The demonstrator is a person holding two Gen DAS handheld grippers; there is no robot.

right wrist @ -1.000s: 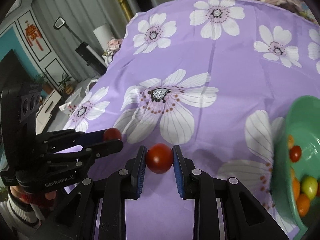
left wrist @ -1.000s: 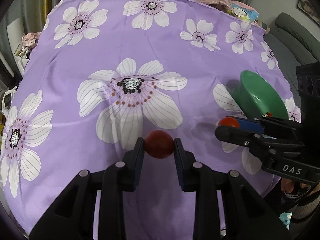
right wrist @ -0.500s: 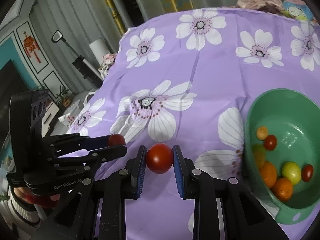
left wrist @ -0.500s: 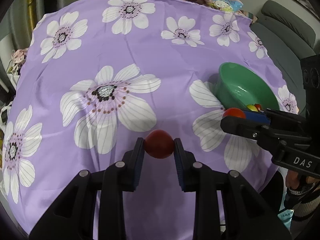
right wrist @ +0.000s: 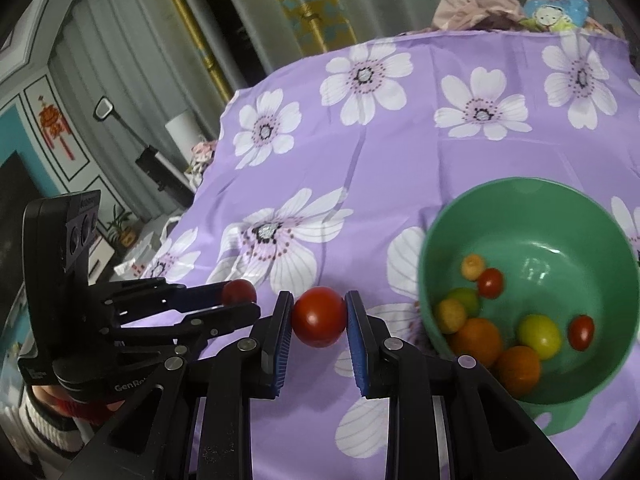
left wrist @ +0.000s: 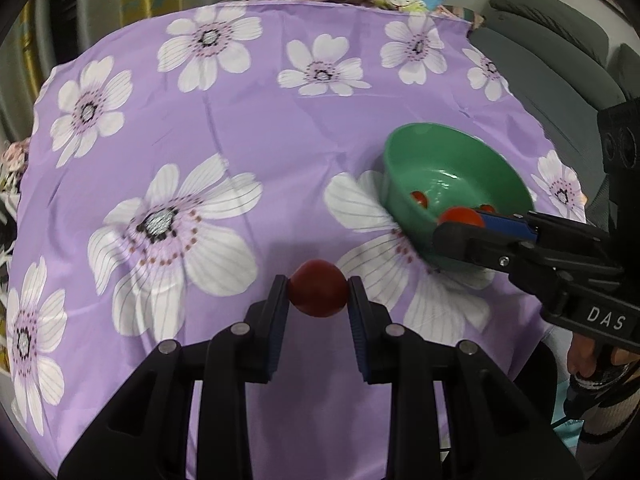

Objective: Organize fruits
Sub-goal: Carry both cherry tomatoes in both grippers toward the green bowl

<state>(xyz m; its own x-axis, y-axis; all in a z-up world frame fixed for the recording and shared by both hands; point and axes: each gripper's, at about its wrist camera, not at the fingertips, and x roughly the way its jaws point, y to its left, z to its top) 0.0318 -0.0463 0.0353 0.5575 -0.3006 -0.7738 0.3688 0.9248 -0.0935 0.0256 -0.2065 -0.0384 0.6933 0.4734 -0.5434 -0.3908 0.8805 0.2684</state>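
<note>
Both tongs have swung toward the round green plastic bowl (right wrist: 520, 192), which now sits much fuller in both views. The left tongs (left wrist: 318, 290) clench a dark red tomato (left wrist: 318, 294), held above the purple flowered table cloth (left wrist: 240, 120), left of the bowl. The right tongs (right wrist: 319, 314) clench a brighter red tomato (right wrist: 319, 316) just left of the bowl's rim. Dropping both in looks next; small fruits already lie inside.

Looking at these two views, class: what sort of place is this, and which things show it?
Probably a home living room: a grey sofa beside the flowered tablecloth, curtains, and a red hanging ornament on the wall.
</note>
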